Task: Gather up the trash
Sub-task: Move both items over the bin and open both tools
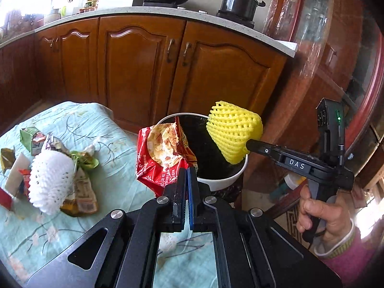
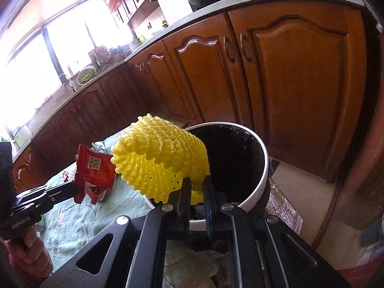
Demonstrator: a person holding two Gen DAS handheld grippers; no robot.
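- My left tongs [image 1: 186,171] are pressed flat together on the lower edge of the red snack bag [image 1: 163,156], and the bag stands up from the tips with its torn mouth open toward me.
- My right tongs [image 2: 195,187] are pinching the yellow foam net [image 2: 163,160] by its narrow end; the jaws stand only a little apart, with foam squeezed between them.
- Both catches hang at the white bin [image 2: 260,168] with its black liner. From the left view the net sits over the far side of the opening, and the red bag is at the near rim, toward the table.
- Doing this drop well, as I judge it: bring each piece clear inside the rim before letting go, since the bag looks only partly over the opening right now.
- The net is light and springy, so I would lower it close to the liner and then spread the jaws; released high, it could bounce off the rim.
- The bag is stiff and crinkled and may cling to a pad, so a small tip downward at release should help it slide.
- I would release one at a time so the two tongs do not crowd each other over the bin.
- More trash waits on the floral tablecloth [image 1: 115,129]: a white foam net [image 1: 51,180], a green carton [image 1: 30,135] and crumpled wrappers [image 1: 81,192] beside it.
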